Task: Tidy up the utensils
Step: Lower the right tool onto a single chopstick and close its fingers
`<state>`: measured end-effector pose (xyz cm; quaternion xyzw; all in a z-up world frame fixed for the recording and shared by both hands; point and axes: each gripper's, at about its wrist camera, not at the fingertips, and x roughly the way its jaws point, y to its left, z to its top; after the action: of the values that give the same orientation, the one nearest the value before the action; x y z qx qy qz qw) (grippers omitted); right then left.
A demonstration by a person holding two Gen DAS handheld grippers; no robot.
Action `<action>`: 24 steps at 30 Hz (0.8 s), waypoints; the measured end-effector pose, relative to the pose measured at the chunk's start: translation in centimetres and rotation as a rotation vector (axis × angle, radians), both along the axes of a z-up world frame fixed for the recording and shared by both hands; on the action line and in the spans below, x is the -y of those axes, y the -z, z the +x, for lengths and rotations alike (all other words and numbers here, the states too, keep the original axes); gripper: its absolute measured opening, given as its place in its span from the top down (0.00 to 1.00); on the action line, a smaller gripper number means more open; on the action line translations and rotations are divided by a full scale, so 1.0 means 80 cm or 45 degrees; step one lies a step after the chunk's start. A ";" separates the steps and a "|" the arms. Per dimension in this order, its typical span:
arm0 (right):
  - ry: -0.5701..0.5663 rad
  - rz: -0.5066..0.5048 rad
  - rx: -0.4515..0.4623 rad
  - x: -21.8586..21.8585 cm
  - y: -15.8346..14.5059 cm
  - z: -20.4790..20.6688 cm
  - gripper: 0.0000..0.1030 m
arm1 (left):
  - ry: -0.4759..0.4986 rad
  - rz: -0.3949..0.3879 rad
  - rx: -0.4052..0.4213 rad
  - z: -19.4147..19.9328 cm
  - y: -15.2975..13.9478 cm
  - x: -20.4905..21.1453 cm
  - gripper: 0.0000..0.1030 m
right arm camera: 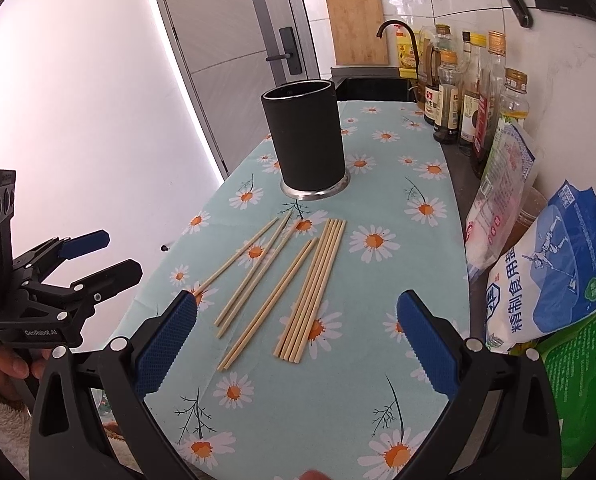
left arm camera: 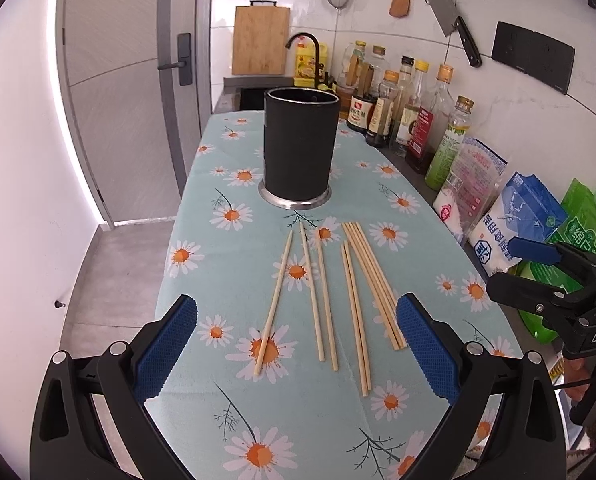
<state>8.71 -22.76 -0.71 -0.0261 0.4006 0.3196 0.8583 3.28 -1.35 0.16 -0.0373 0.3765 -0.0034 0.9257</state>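
Observation:
Several wooden chopsticks lie side by side on a daisy-print cloth, also in the right wrist view. A black cylindrical holder on a metal base stands upright just beyond them; it shows in the right wrist view too. My left gripper is open and empty, held above the near ends of the chopsticks. My right gripper is open and empty, above the cloth near the right-hand bundle. Each gripper shows at the edge of the other's view.
Sauce and oil bottles and food bags line the wall on the right. A sink with a dark faucet and a cutting board stand behind. A cleaver hangs on the wall. The counter's left edge drops to the floor.

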 end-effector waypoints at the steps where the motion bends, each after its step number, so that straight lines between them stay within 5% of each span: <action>1: -0.003 -0.005 -0.015 -0.003 0.001 0.003 0.04 | 0.020 0.001 -0.030 0.006 0.002 -0.002 0.06; 6: 0.031 -0.066 -0.090 -0.018 0.007 0.021 0.06 | 0.092 -0.017 -0.143 0.035 0.015 -0.013 0.06; 17: 0.207 -0.069 -0.416 -0.027 0.026 0.084 0.40 | 0.259 -0.088 -0.518 0.142 0.065 -0.039 0.06; 24: 0.245 -0.141 -0.531 -0.044 0.031 0.112 0.41 | 0.327 -0.076 -0.727 0.202 0.103 -0.035 0.24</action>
<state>17.64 -19.28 -3.22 0.0317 0.5868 0.2122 0.7808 19.45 1.42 -8.08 -0.0162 0.6225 -0.1206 0.7731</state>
